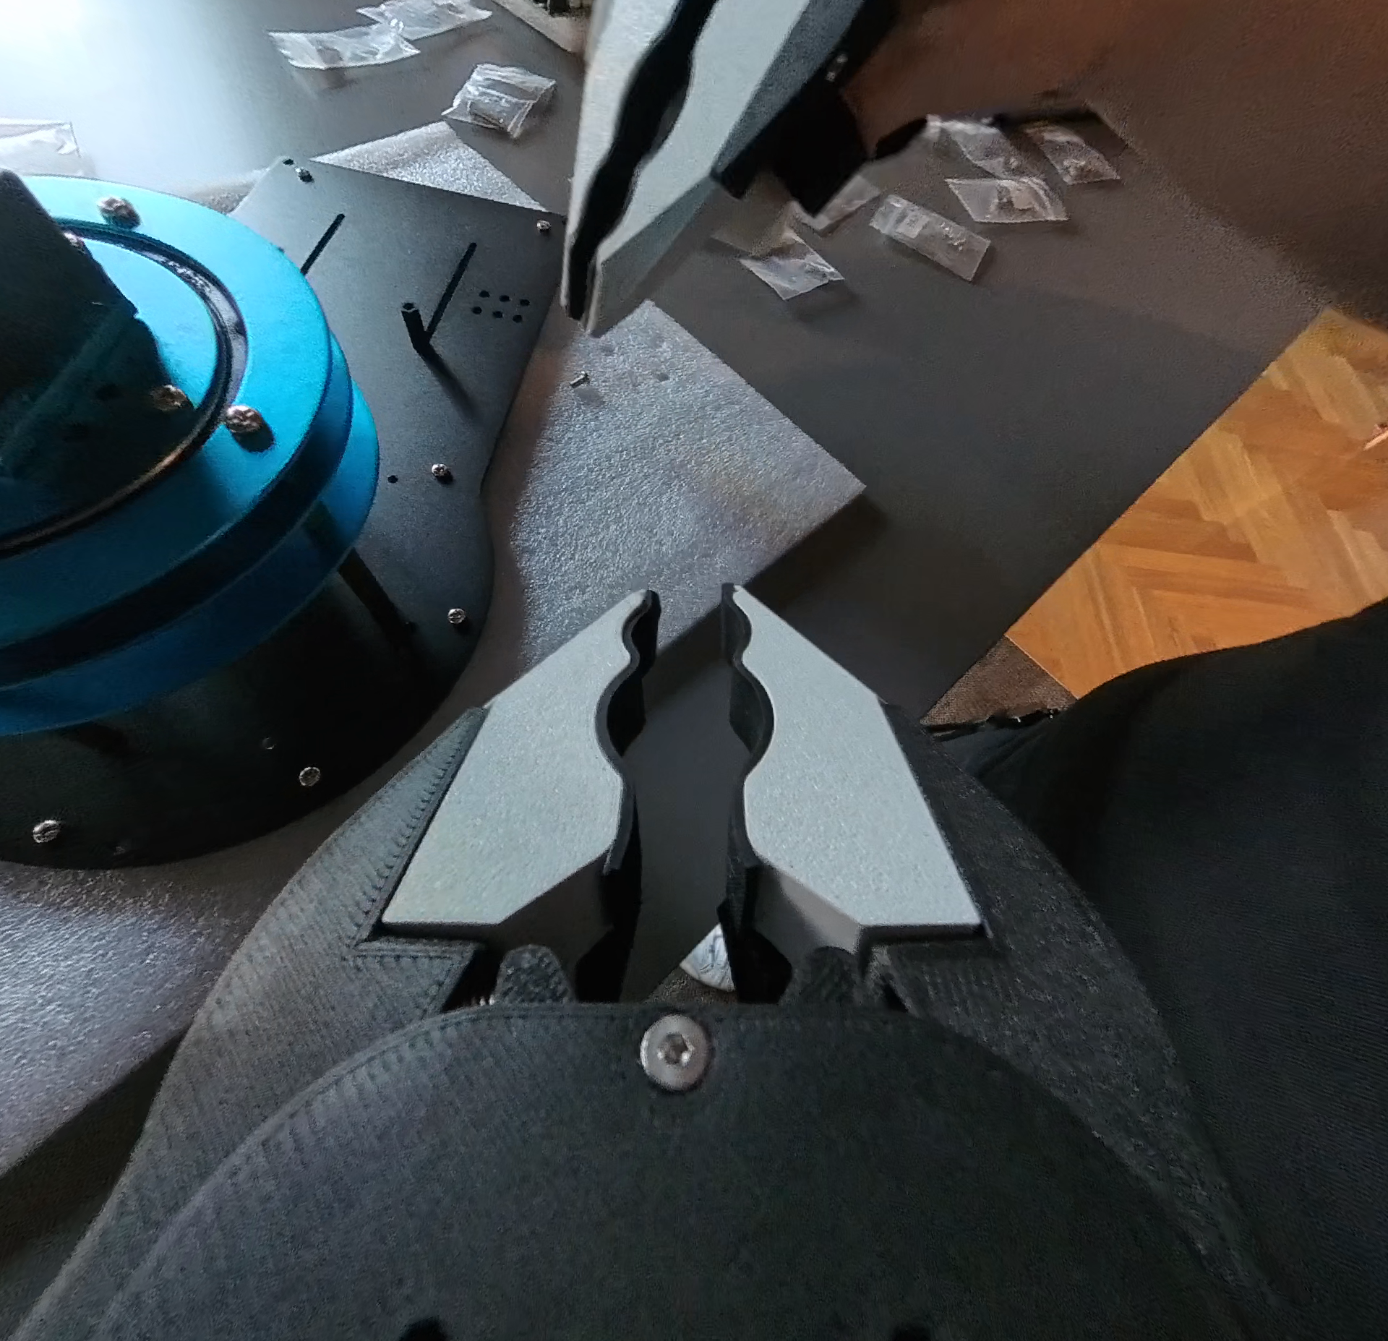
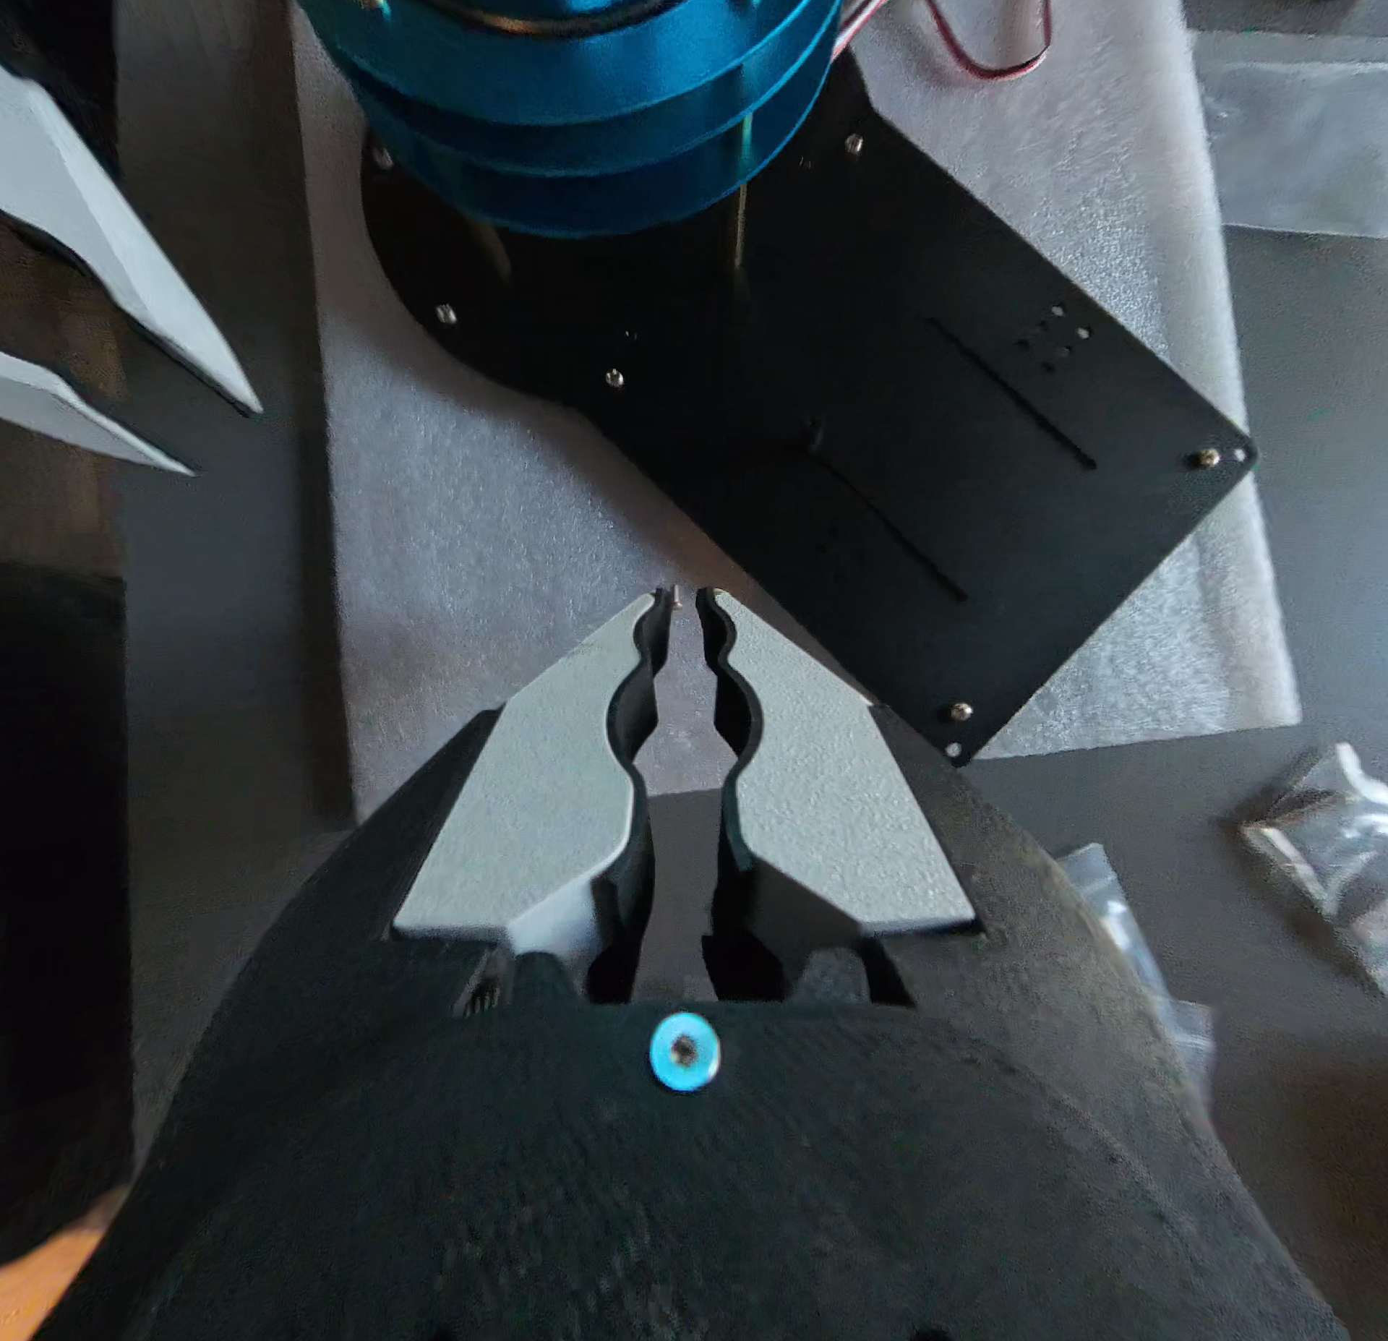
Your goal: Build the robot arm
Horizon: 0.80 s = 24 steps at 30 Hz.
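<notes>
A small silver screw (image 1: 578,379) lies on a grey foam sheet (image 1: 676,464), just off the edge of a black metal plate (image 1: 420,373). The plate carries a stack of blue rings (image 1: 285,419). My right gripper (image 1: 584,317) hangs tips-down just above the screw. In the right wrist view the screw (image 2: 677,597) shows in the narrow gap between the tips of my right gripper (image 2: 681,596), which are apart and not clamped on it. My left gripper (image 1: 687,597) is open and empty over the foam's near corner. It also shows at the left of the right wrist view (image 2: 218,437).
Several small clear bags of hardware (image 1: 931,235) lie on the dark table beyond the foam, with more to the right (image 2: 1322,854). Red and black wires (image 2: 984,51) run from the blue assembly (image 2: 586,103). A wooden floor (image 1: 1217,509) shows past the table edge. A person's dark clothing (image 1: 1202,929) is close on the right. The grippers' ends are close to 12 cm from one another.
</notes>
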Motion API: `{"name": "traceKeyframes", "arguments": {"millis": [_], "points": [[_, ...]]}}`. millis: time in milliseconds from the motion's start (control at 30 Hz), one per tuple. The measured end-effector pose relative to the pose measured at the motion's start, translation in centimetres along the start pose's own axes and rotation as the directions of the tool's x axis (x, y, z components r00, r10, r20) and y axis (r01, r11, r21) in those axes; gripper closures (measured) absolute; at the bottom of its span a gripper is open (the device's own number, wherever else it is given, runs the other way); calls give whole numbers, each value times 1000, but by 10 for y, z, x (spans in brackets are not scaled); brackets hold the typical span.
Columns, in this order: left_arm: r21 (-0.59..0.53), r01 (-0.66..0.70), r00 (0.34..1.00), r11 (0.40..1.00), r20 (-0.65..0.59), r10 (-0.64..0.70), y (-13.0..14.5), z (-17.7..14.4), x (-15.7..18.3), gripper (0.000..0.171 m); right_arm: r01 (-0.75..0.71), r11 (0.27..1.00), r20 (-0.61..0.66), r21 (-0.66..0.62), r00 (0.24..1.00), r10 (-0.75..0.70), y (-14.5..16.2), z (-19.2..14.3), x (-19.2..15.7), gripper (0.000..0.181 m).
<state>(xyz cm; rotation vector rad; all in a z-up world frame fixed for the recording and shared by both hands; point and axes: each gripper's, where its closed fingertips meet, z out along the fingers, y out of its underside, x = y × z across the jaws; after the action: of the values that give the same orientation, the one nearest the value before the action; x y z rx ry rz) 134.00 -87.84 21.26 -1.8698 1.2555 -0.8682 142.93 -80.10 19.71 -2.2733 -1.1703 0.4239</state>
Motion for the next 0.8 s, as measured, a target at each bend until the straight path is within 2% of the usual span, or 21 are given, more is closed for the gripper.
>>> {"name": "traceKeyframes", "arguments": {"millis": [100, 300, 467, 667, 800], "points": [[1, 4, 1000, 1000, -27, -4, 3, -3, 3, 156, 46, 988, -3, -148, 999, -47, -1, 5, 4, 175], [15, 12, 999, 1000, -43, -12, 12, -9, 8, 157, -3, 944, 63, -329, 998, 26, 5, 18, -5, 175], [29, 39, 999, 999, -32, -38, 17, -16, 3, 157, 6, 927, 48, -376, 999, 13, 14, 22, -5, 175], [49, 70, 997, 996, -34, -68, 18, -21, 0, 158, -4, 946, 39, -325, 999, 18, 15, 20, -5, 179], [79, 82, 996, 994, -42, -79, 13, -19, 1, 159, -179, 971, 68, -159, 979, 191, 16, 12, -9, 179]]}}
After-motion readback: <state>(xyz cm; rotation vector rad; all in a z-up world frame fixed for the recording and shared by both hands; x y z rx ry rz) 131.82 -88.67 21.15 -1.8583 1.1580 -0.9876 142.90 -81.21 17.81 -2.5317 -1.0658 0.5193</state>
